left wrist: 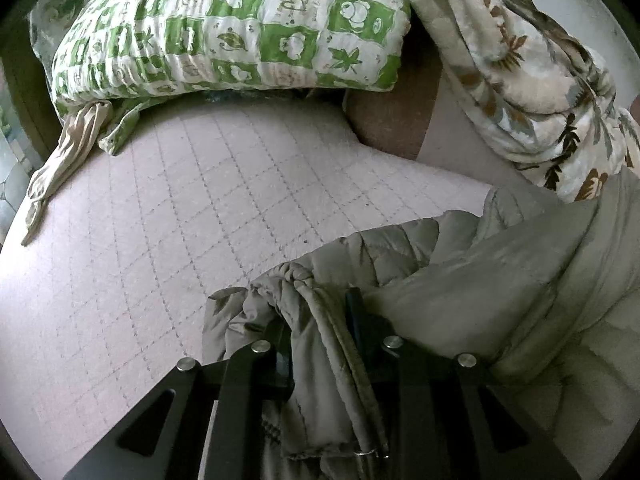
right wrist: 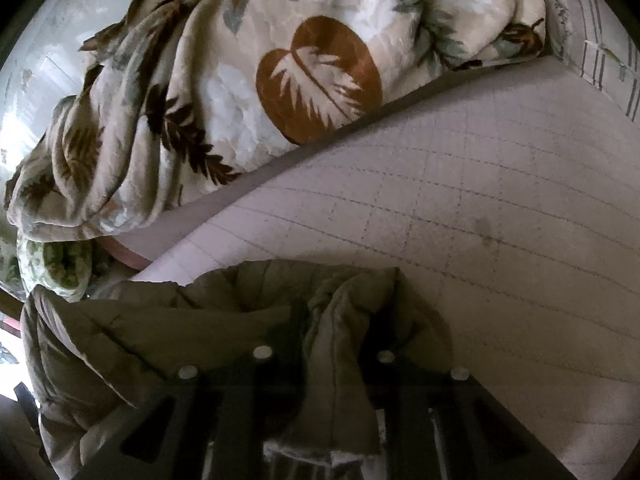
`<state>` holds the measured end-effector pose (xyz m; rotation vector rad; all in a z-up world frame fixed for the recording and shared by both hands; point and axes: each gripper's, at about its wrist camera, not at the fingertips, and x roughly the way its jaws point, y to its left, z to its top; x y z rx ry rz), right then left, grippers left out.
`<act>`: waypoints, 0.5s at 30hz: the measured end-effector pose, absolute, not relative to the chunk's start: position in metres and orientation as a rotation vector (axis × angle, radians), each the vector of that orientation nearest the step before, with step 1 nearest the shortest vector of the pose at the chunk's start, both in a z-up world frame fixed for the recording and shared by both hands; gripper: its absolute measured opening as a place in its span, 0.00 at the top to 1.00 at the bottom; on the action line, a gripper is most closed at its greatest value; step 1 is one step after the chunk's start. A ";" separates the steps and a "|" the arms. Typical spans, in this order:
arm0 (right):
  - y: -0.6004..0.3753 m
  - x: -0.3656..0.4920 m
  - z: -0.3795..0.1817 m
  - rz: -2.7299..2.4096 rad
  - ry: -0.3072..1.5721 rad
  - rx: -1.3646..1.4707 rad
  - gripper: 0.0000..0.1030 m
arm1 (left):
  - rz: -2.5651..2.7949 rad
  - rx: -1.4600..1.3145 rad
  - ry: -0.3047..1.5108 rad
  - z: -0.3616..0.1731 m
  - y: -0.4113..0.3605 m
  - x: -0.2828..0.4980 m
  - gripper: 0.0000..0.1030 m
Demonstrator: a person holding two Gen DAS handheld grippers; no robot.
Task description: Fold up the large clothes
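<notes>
Early in the fold, by the look of it: the puffy grey-olive quilted jacket (left wrist: 500, 280) bunched and creased, no flat folded layer visible anywhere, no neat edge laid down. Held up by two pinched bits of its edge, one per gripper, with most of the body slumped onto the pale pink quilted bed cover (left wrist: 180, 220). Probably still to do: spreading flat on the bed, bringing sleeves in, doubling over.

Left gripper (left wrist: 320, 320) narrow, clamped on a gathered, elastic-looking hem or cuff of the jacket; fabric squeezed between the black fingers (left wrist: 276, 332) and hanging toward the camera. Bulk of the garment off to the right of this gripper, resting on the bed.

Right gripper (right wrist: 332, 344) nearly closed, pinching a thick padded fold of the same jacket (right wrist: 160, 332); rest of it trailing left and down from the grip, bare bed cover (right wrist: 500, 220) to the right.

Beyond the jacket: green-and-white patchwork-print pillow (left wrist: 224, 28) at the far side of the bed, and cream blanket with brown and grey leaf print (right wrist: 248, 80) heaped well apart from both grippers. Thin beige fabric strip (left wrist: 68, 152) near the pillow, untouched.
</notes>
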<state>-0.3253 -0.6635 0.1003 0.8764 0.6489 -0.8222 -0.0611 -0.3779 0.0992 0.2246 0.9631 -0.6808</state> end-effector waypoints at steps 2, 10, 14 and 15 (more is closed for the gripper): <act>-0.663 -0.323 0.098 -0.829 0.653 0.872 0.84 | -0.675 0.237 0.949 0.097 -0.380 -0.062 0.75; -0.661 -0.316 0.096 -0.850 0.677 0.839 0.84 | -0.655 0.279 0.917 0.098 -0.384 -0.067 0.76; -0.659 -0.313 0.098 -0.861 0.696 0.820 0.84 | -0.670 0.243 0.865 0.113 -0.371 -0.077 0.76; -0.658 -0.312 0.099 -0.863 0.702 0.812 0.84 | -0.685 0.207 0.851 0.122 -0.362 -0.079 0.75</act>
